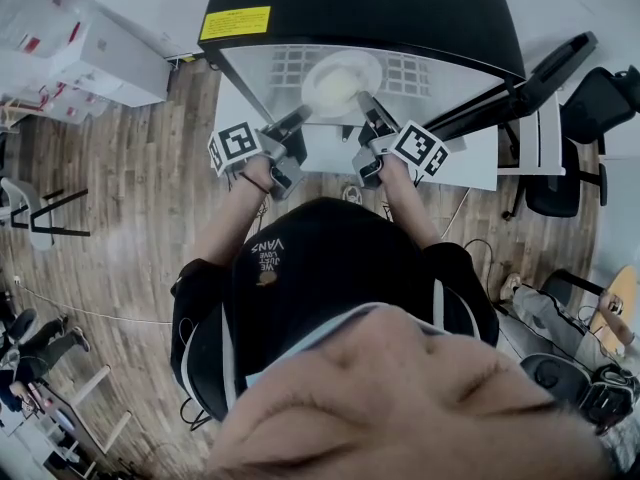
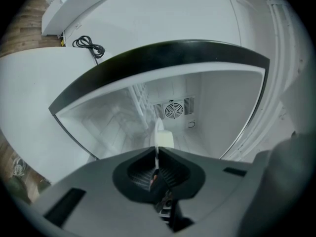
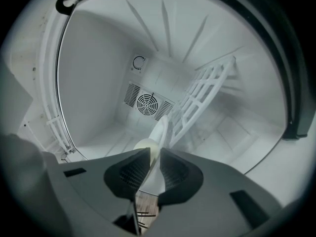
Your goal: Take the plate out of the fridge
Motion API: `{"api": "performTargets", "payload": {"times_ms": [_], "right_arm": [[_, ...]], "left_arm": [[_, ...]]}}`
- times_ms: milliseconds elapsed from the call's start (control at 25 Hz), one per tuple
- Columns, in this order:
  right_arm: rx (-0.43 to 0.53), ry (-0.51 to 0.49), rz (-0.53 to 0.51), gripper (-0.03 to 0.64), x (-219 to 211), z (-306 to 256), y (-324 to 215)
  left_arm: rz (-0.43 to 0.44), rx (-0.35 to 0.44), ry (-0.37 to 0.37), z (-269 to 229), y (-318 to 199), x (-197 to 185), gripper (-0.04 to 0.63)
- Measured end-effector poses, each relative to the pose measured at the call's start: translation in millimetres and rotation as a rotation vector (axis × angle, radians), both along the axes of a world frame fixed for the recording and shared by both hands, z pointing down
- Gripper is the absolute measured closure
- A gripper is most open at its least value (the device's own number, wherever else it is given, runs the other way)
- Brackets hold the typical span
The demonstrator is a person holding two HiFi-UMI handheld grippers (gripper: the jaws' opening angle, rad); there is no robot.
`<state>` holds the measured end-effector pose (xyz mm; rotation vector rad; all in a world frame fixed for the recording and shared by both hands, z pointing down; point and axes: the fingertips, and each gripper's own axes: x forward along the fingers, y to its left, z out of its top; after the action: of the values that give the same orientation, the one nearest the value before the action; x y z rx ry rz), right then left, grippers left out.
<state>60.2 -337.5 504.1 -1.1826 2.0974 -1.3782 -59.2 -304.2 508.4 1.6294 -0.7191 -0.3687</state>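
Note:
A white plate point(image 1: 340, 78) sits inside the open fridge point(image 1: 360, 8), on a wire shelf. My left gripper point(image 1: 300, 120) reaches in from the left and is shut on the plate's rim; in the left gripper view the thin plate point(image 2: 159, 135) stands edge-on between the closed jaws of that gripper point(image 2: 157, 154). My right gripper point(image 1: 368, 105) reaches in from the right. In the right gripper view the plate point(image 3: 159, 131) runs edge-on through the narrow gap of the right gripper point(image 3: 154, 158), with both pads against it.
The fridge's back wall has a round fan grille point(image 3: 146, 103), and a white wire rack point(image 3: 207, 93) stands beside the plate. The fridge door point(image 1: 540, 73) hangs open to the right. White boxes point(image 1: 100, 58) stand at the left, an office chair point(image 1: 560, 183) at the right.

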Motion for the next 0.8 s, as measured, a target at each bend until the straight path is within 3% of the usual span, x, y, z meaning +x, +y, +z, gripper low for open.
{"api": "performTargets", "payload": {"times_ms": [800], "right_arm": [[0.015,0.010,0.134,0.566,2,-10,43]], "left_arm": [[0.128,0.035,0.031,0,28,-1,0.567]]}}
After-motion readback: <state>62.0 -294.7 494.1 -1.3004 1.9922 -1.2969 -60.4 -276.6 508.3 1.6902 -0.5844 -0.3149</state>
